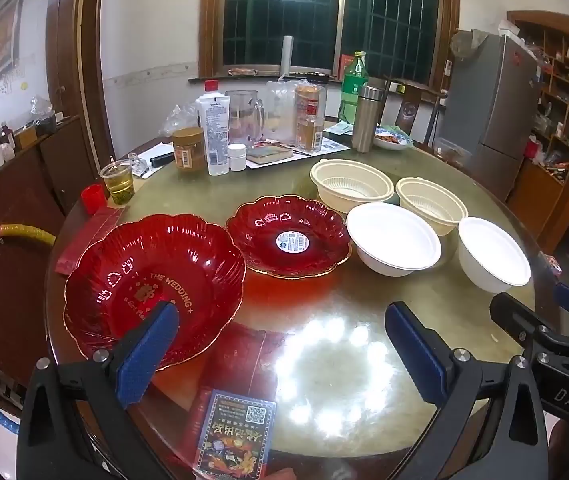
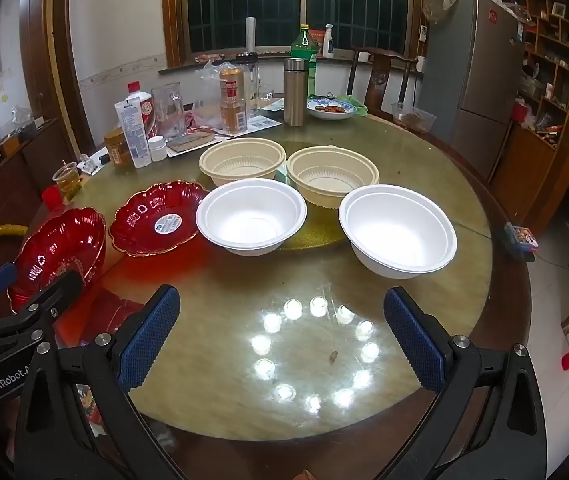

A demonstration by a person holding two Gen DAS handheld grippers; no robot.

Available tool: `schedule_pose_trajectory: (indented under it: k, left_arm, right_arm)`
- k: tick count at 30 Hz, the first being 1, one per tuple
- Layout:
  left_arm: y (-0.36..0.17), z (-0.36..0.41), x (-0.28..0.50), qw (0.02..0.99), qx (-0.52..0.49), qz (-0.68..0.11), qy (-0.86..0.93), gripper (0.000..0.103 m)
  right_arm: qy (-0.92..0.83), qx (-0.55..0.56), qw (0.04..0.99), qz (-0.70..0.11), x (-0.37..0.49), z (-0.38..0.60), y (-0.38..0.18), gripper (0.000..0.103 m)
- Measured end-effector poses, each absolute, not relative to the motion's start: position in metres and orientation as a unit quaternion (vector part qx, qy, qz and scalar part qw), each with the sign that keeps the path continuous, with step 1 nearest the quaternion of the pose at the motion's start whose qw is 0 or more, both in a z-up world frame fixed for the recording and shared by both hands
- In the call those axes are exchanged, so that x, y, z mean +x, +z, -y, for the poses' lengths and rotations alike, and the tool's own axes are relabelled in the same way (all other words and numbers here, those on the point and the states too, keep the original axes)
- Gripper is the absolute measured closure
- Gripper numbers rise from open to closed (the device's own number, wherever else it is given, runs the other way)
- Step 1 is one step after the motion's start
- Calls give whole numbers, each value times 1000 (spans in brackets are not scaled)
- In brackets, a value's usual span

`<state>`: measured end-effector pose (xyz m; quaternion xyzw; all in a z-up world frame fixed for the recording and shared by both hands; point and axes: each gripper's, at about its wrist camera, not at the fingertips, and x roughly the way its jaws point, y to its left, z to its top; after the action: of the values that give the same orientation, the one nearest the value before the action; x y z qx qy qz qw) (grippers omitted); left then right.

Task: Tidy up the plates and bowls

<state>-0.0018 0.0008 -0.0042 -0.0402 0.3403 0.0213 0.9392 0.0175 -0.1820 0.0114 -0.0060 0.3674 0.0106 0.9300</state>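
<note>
Two red scalloped plates sit on the round table: a near one (image 1: 152, 288) (image 2: 58, 256) and a farther one with a sticker (image 1: 288, 236) (image 2: 158, 218). Two white bowls (image 1: 392, 240) (image 1: 492, 256) and two cream bowls (image 1: 350, 186) (image 1: 430, 204) stand to their right; they also show in the right wrist view as white bowls (image 2: 250, 216) (image 2: 398, 232) and cream bowls (image 2: 242, 160) (image 2: 332, 176). My left gripper (image 1: 280, 340) is open and empty, its left finger over the near red plate's rim. My right gripper (image 2: 280, 332) is open and empty above the bare tabletop.
Bottles, jars, a glass jug (image 1: 244, 118), a steel flask (image 1: 364, 118) and a dish of food (image 1: 390, 140) crowd the table's far side. A cup of tea (image 1: 118, 182) and a red cap (image 1: 93, 198) stand at the left edge. A card packet (image 1: 236, 436) lies near me.
</note>
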Motion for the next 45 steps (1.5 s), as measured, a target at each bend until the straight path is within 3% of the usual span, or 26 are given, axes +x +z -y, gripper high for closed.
schedule_pose_trajectory:
  k: [45]
  left_arm:
    - [-13, 3, 11, 930, -42, -364, -2, 0]
  right_arm:
    - [4, -5, 925, -379, 29, 184, 3, 0]
